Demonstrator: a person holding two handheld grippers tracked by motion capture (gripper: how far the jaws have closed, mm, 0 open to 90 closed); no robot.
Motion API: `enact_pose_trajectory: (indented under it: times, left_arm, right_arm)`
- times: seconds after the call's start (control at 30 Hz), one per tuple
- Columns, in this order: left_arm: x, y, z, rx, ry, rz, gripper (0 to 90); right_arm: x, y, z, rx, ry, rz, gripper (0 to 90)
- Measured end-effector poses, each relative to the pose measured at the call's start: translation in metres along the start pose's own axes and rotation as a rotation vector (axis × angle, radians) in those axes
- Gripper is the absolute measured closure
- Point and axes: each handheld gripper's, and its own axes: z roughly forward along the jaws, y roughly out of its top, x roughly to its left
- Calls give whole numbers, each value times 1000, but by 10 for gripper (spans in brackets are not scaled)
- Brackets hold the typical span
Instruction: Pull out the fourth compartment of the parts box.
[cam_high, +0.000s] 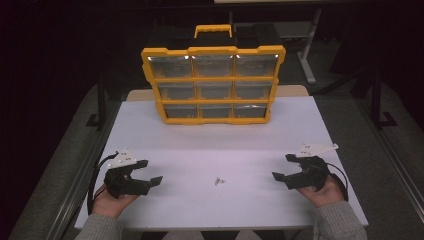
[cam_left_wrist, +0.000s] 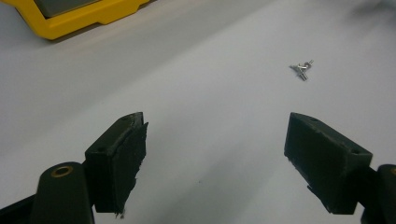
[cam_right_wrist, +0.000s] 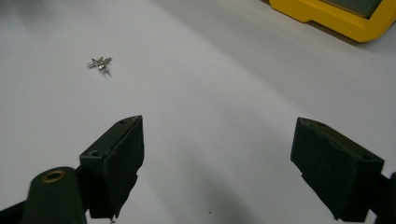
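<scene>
Item: screws (cam_high: 219, 181), small loose cluster, lying on the table (cam_high: 200, 145) between both grippers, well short of the yellow organiser (cam_high: 213, 86). Left gripper (cam_high: 151, 172) and right gripper (cam_high: 281, 167): jaws spread, empty. Step, likely: approach. Next: a fine pinch on one screw.

The high view looks forward and down from above the near edge of the table (cam_high: 200, 150), taking in the yellow case (cam_high: 213, 82) at the far side. The left claw (cam_left_wrist: 215, 154) view sits low and close to the tabletop, facing the case's corner (cam_left_wrist: 70, 18) and the screws (cam_left_wrist: 301, 70). The right claw (cam_right_wrist: 219, 158) view (equally low) faces the case (cam_right_wrist: 336, 16) from the other side. All three share the screws (cam_right_wrist: 99, 63) (cam_high: 218, 181).
</scene>
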Motion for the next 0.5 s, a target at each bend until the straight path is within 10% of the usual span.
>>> enact_pose_trajectory:
  times: [0.5]
  left_arm:
    - [1, 0, 3, 4, -16, 9, 205]
  right_arm:
    - [1, 0, 1, 6, 3, 4, 155]
